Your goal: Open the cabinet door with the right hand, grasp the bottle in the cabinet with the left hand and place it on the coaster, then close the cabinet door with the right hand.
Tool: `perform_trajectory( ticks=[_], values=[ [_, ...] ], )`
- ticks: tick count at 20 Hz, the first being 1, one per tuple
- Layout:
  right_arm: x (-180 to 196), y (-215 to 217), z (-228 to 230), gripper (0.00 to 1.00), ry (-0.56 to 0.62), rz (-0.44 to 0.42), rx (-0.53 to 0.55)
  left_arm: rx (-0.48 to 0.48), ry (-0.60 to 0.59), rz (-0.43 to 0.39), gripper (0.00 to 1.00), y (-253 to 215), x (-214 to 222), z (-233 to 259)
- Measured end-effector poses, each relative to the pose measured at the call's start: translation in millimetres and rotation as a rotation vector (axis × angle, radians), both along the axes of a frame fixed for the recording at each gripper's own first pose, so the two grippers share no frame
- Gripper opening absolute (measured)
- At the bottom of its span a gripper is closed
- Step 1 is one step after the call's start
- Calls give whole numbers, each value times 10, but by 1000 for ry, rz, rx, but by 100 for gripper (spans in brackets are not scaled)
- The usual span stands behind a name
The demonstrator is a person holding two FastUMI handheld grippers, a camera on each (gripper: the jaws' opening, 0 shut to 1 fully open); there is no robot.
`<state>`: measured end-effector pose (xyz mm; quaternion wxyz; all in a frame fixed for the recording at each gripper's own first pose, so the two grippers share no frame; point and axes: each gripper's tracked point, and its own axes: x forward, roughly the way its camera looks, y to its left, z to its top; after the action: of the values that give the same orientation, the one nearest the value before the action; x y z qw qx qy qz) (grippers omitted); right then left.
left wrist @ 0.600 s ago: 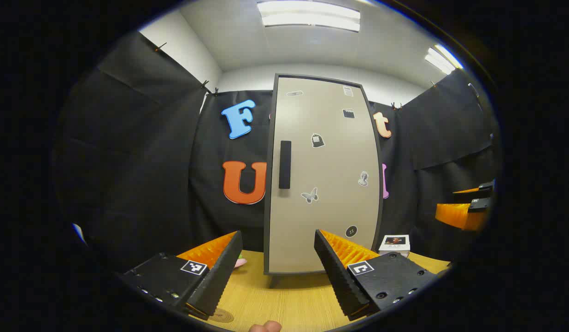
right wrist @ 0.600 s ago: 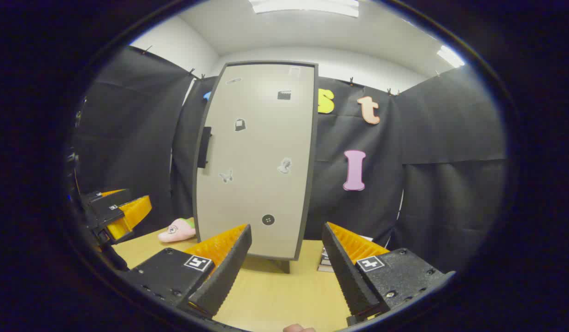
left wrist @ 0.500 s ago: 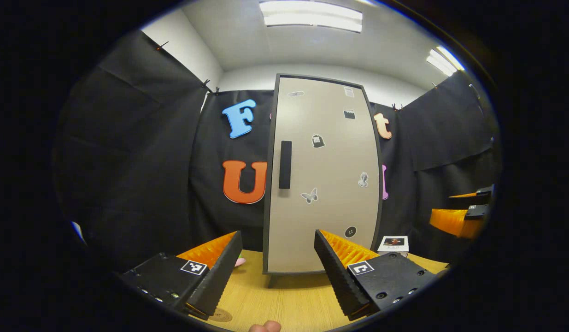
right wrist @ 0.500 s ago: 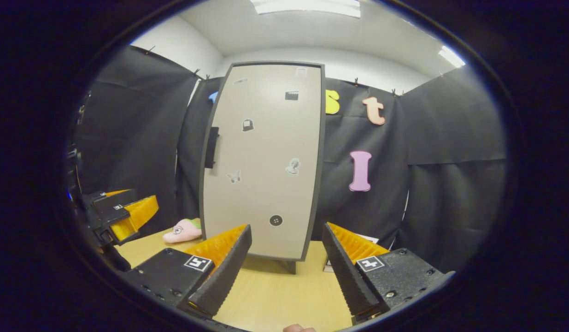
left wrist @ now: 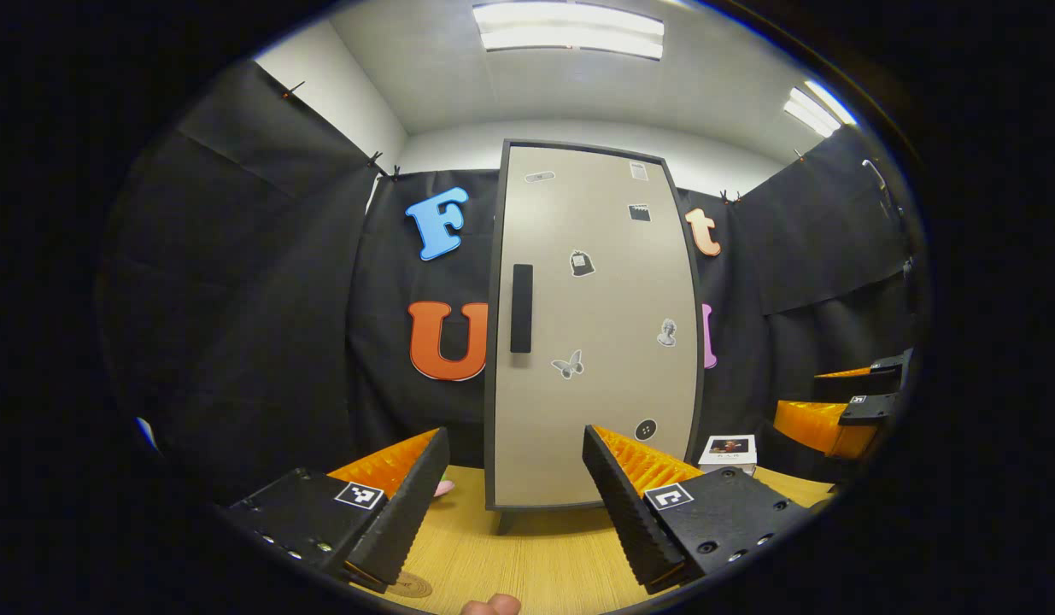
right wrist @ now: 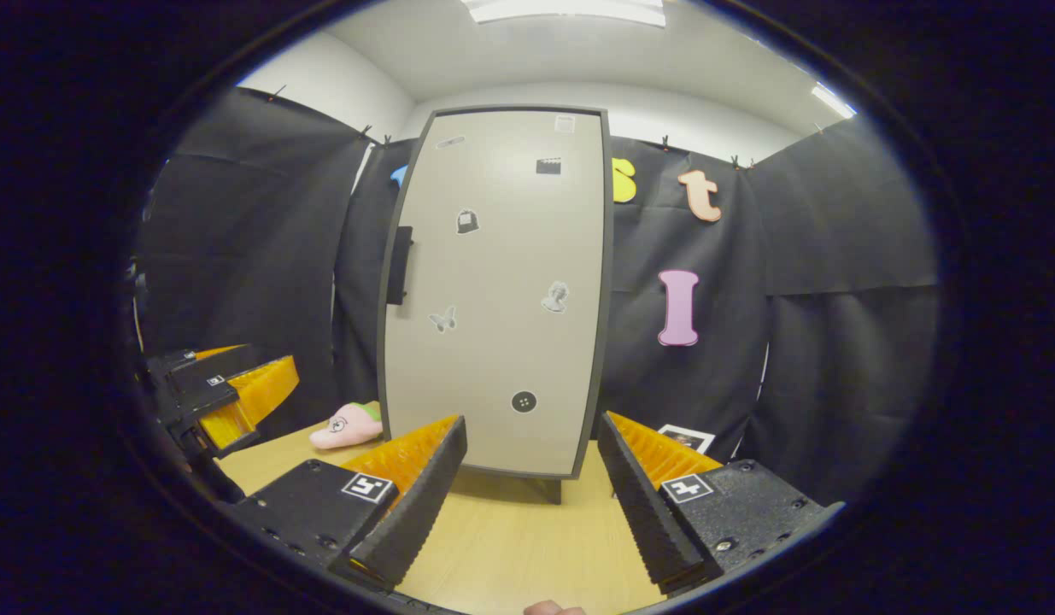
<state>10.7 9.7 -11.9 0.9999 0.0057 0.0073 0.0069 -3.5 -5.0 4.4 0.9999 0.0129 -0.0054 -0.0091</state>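
A tall beige cabinet (left wrist: 591, 333) (right wrist: 497, 290) with a dark frame stands on the wooden table, its door closed. A black vertical handle (left wrist: 521, 308) (right wrist: 399, 266) sits at the door's left edge. The bottle stays hidden behind the door. A round coaster (left wrist: 410, 585) lies on the table by my left gripper's left finger. My left gripper (left wrist: 512, 487) is open, well short of the door. My right gripper (right wrist: 531, 483) is open too, facing the door's lower part. Each gripper is also seen from the other: the right one (left wrist: 839, 410), the left one (right wrist: 228, 393).
A pink plush toy (right wrist: 348, 424) (left wrist: 444, 487) lies on the table left of the cabinet. A small stack of books (left wrist: 730, 450) (right wrist: 686, 437) sits to its right. The wooden table (left wrist: 536, 555) (right wrist: 510, 547) stretches in front of the cabinet.
The right gripper has drifted rightward and a little closer to the cabinet, so the door now sits more central in its view. The left gripper has barely shifted.
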Motion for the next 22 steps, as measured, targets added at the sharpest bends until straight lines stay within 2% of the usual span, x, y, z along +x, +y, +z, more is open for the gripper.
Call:
perform_trajectory(
  ticks=[9,12,15,19,22],
  values=[
    [59,43,-44,100,17,16,19,1,-2,0,95,-10,9,-7],
    [122,87,97,99,1,42,19,-6,-1,2,95,0,9,-17],
    [277,154,356,99,-24,60,-34,-22,5,3,95,13,-14,-29],
    [620,504,767,99,-78,158,-99,-13,15,9,95,40,-67,-59],
    [927,869,960,99,-61,244,-93,-6,22,12,95,82,-128,-59]
  ],
)
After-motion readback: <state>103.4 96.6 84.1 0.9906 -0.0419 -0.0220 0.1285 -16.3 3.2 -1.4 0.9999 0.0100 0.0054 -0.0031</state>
